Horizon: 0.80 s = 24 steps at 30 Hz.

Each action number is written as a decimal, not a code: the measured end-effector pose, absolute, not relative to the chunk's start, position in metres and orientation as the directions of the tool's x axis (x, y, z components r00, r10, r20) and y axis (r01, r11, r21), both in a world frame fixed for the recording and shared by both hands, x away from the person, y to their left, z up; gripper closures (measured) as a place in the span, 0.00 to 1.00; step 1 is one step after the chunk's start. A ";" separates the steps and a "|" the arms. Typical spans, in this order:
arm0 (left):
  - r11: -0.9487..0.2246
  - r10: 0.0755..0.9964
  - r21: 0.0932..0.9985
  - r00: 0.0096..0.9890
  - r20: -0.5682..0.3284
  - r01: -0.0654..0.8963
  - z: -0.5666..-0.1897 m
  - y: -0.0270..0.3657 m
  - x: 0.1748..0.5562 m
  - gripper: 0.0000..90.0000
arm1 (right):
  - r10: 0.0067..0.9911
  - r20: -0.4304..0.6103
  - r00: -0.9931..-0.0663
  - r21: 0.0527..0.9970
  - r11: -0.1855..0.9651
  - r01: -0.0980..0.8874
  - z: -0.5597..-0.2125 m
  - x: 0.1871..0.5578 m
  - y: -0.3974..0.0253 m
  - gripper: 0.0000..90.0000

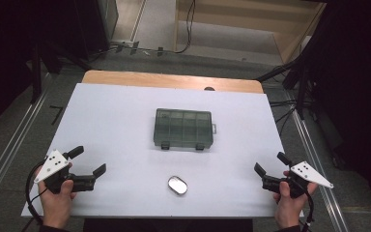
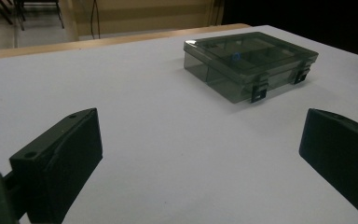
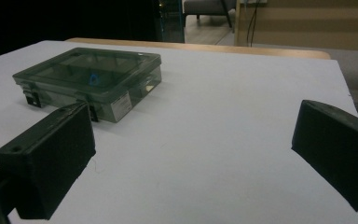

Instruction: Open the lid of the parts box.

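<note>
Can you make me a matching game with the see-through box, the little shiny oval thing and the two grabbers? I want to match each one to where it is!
Things:
1. compartment box
2. shiny oval tin
3. left gripper
4. right gripper

Places or states:
A. open, at the table's near right corner
B. lid shut, in the middle of the table
C. open, at the table's near left corner
D. lying near the front edge, between the two grippers

Pairs: 1-B, 2-D, 3-C, 4-A

A lab-like recording room: white-covered surface [image 1: 125, 121], dark curtained sides, floor rails [image 1: 9, 140], and cables [image 1: 189, 24] on the far floor.
</note>
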State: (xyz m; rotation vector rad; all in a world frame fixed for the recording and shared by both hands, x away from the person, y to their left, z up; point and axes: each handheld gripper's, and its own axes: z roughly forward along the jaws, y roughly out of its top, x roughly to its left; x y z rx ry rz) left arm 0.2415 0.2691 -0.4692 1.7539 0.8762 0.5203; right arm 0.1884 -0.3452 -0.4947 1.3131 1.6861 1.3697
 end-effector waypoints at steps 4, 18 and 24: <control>-0.170 0.760 0.937 0.646 -0.072 0.304 -0.463 0.263 0.245 0.00 | 0.922 0.138 -0.361 0.947 -0.016 0.321 -0.490 0.193 -0.340 0.00; -0.145 0.738 0.943 0.667 -0.099 0.301 -0.442 0.240 0.266 0.00 | 0.923 0.107 -0.369 0.941 0.026 0.338 -0.471 0.211 -0.329 0.00; -0.162 0.725 0.943 0.683 -0.086 0.291 -0.433 0.230 0.275 0.00 | 0.917 0.100 -0.387 0.942 0.038 0.333 -0.465 0.220 -0.323 0.00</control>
